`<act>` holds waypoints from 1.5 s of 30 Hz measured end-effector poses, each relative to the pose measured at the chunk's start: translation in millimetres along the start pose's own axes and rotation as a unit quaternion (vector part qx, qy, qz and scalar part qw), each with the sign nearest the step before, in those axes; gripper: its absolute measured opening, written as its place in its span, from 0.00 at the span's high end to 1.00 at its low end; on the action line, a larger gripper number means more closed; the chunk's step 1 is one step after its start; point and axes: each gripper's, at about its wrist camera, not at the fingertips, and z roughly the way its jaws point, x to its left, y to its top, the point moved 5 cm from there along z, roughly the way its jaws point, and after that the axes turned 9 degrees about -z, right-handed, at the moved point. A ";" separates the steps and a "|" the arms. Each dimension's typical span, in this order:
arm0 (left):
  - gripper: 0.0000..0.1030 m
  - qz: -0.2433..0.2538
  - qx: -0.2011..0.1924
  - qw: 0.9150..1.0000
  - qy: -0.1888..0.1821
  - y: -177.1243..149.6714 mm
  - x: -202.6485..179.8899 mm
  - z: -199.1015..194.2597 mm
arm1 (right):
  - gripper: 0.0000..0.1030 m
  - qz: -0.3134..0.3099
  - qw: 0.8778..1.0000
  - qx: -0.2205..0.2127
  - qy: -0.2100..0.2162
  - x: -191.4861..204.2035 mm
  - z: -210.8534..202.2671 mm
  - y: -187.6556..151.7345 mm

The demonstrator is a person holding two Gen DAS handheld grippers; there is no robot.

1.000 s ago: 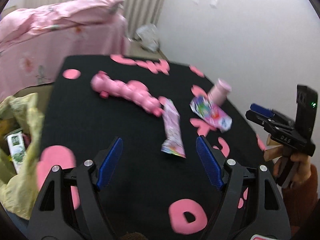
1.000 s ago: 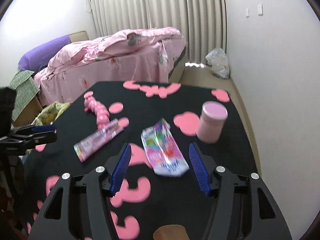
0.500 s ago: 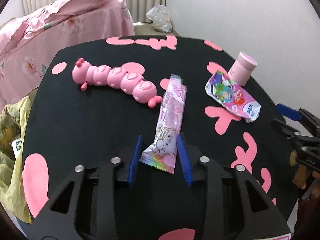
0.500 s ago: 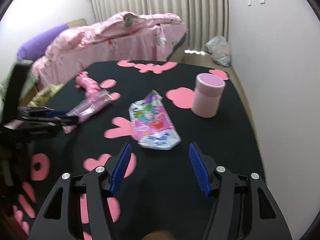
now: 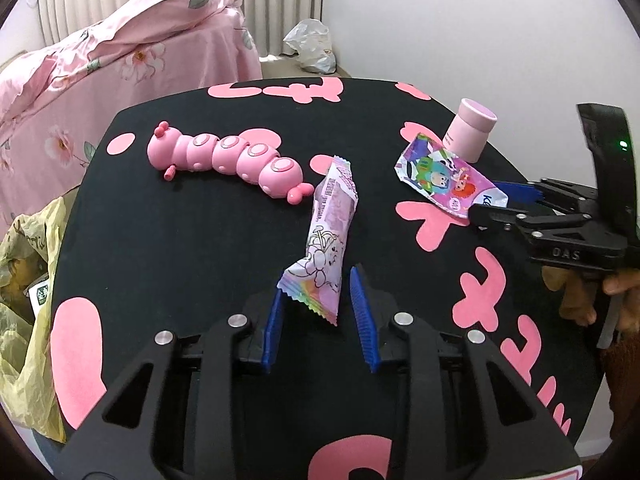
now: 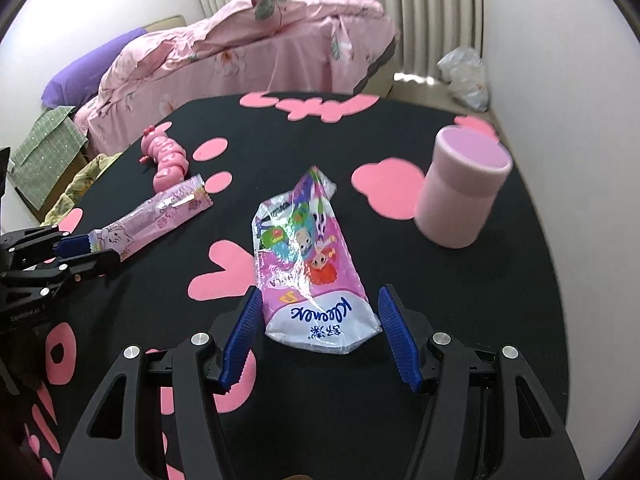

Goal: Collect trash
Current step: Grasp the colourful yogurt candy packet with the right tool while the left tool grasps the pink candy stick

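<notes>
A long pink snack wrapper (image 5: 330, 232) lies on the black table; its near end sits between the blue pads of my left gripper (image 5: 318, 314), which is narrowed around it and seems to pinch it. The wrapper also shows in the right wrist view (image 6: 150, 222). A flat tissue packet with cartoon print (image 6: 308, 256) lies in front of my right gripper (image 6: 318, 334), whose open jaws straddle its near end. The packet also shows in the left wrist view (image 5: 444, 178), with the right gripper (image 5: 498, 204) at its end.
A pink caterpillar toy (image 5: 228, 158) and a pink cylindrical jar (image 6: 460, 192) stand on the round black table with pink shapes (image 5: 180, 240). A yellow plastic bag (image 5: 28, 288) with trash hangs off the table's left edge. A pink bed (image 6: 256, 48) is behind.
My left gripper moved forward and closed from wide open onto the wrapper's near end. My right gripper advanced until its open jaws reached the tissue packet.
</notes>
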 end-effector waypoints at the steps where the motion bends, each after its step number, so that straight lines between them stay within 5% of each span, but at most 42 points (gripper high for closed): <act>1: 0.70 -0.002 0.002 1.000 -0.002 0.0 0.8 0.5 | 0.45 -0.001 1.000 0.005 0.005 1.4 2.8 -0.6; 7: 0.70 -0.020 0.011 1.000 -0.014 -0.1 4.6 3.1 | 0.55 -0.033 0.999 0.001 -0.015 16.2 -0.1 -3.7; 11: 0.70 -0.025 0.009 0.999 -0.023 -0.9 5.0 1.6 | 0.83 -0.046 0.998 -0.020 -0.029 24.1 -13.4 -2.5; 14: 0.70 -0.033 0.011 0.999 -0.042 -0.9 6.8 -0.3 | 0.90 -0.042 0.998 -0.035 -0.030 27.4 -25.4 -1.8; 19: 0.59 -0.021 0.005 0.997 -0.076 -4.2 4.0 -14.7 | 0.91 -0.032 0.998 -0.054 -0.032 32.0 -44.0 -9.0; 24: 0.50 -0.006 -0.016 0.999 -0.051 5.5 6.7 -22.1 | 0.91 -0.016 0.997 -0.073 -0.027 32.6 -61.9 -14.0; 30: 0.50 0.002 0.022 1.000 -0.003 16.3 9.5 5.6 | 0.91 -0.013 0.996 -0.083 -0.018 38.1 -71.1 -12.2; 33: 0.68 -0.002 0.028 1.000 0.003 13.7 13.1 10.8 | 0.91 -0.012 0.996 -0.083 -0.013 41.5 -71.8 -11.6; 42: 0.71 -0.060 -0.025 0.997 -0.049 16.0 38.1 -40.5 | 0.91 -0.032 0.995 -0.098 -0.013 66.1 -83.7 5.3; 45: 0.85 -0.075 -0.059 0.994 -0.049 20.5 52.6 -68.6 | 0.91 -0.046 0.993 -0.107 -0.008 81.8 -90.6 18.8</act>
